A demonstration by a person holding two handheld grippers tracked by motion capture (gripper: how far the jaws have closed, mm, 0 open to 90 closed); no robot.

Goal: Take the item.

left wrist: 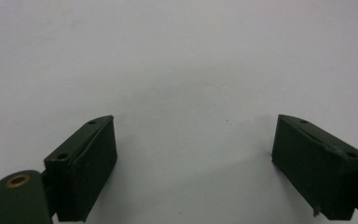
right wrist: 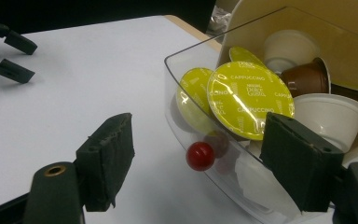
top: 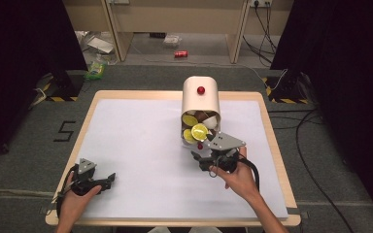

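1. My right gripper (top: 200,156), jaws parted and grasping nothing, sits at six o'clock of the capsule dispenser (top: 201,99).
2. Its clear drawer (right wrist: 223,175) stands open; the red knob (right wrist: 200,156) lies between my jaws, untouched.
3. Yellow-lidded capsules (right wrist: 249,100) fill the drawer, with white and brown ones at three o'clock.
4. My left gripper (top: 108,179), released, rests on the white table (top: 141,145) at the dispenser's seven o'clock.

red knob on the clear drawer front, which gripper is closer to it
Right. The right gripper is open just in front of the red knob, which sits between its jaws' line of sight. The left gripper rests far off at the table's near left corner.
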